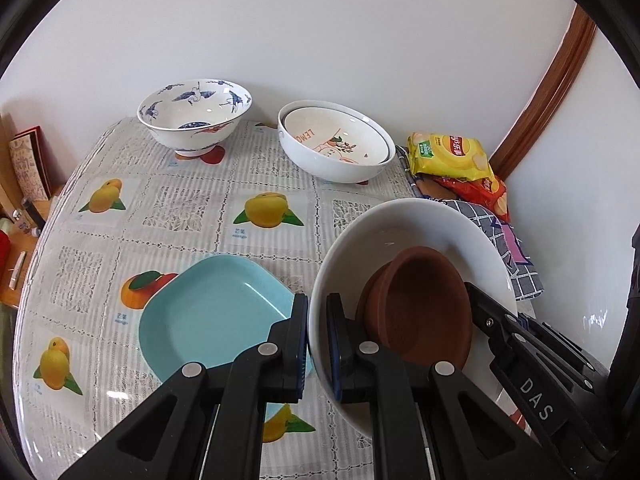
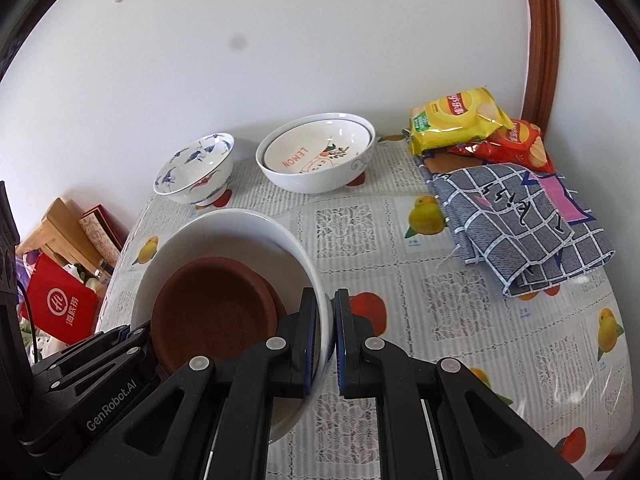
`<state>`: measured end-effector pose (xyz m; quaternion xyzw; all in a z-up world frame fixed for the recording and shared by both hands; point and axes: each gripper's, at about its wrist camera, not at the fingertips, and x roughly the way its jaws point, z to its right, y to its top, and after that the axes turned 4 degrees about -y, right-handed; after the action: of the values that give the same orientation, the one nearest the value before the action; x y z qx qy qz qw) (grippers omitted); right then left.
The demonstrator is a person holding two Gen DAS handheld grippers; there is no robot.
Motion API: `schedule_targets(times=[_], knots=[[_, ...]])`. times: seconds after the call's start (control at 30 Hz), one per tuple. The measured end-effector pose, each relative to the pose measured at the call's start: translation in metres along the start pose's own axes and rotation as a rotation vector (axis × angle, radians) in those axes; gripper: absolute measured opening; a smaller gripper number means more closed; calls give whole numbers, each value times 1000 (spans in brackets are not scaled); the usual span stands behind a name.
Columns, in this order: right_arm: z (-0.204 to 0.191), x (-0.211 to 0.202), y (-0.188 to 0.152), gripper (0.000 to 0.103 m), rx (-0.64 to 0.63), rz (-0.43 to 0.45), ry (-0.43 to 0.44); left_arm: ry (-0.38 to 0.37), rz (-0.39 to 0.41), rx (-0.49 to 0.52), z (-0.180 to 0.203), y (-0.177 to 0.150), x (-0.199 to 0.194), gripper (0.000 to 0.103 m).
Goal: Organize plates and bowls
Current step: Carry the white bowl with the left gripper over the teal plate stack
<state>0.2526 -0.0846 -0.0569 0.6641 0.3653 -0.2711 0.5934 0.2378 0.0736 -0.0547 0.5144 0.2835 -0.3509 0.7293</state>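
A large white bowl (image 1: 404, 224) hangs above the table, held from both sides, with brown dishes (image 1: 424, 308) stacked inside it. My left gripper (image 1: 317, 344) is shut on its left rim. My right gripper (image 2: 329, 336) is shut on the right rim of the same white bowl (image 2: 232, 228), and the brown dishes (image 2: 216, 312) show inside. A light blue square plate (image 1: 212, 312) lies on the table left of the bowl. At the back stand a blue-patterned bowl (image 1: 195, 114) and a white bowl (image 1: 340, 160) with a "LEMON" bowl (image 1: 336, 136) nested in it.
Yellow and red snack bags (image 2: 460, 120) and a folded checked cloth (image 2: 520, 220) lie at the table's back right. The round table (image 2: 400, 280) wears a fruit-print cover. Boxes and a red bag (image 2: 60, 300) sit beyond its left edge. A wall stands close behind.
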Motion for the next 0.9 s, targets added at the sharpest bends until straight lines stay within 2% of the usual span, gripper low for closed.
schedule_targets(times=[0.9], knots=[[-58,24,0,9,-52,-23,36,31,5,-67,-59,6,-5,10]])
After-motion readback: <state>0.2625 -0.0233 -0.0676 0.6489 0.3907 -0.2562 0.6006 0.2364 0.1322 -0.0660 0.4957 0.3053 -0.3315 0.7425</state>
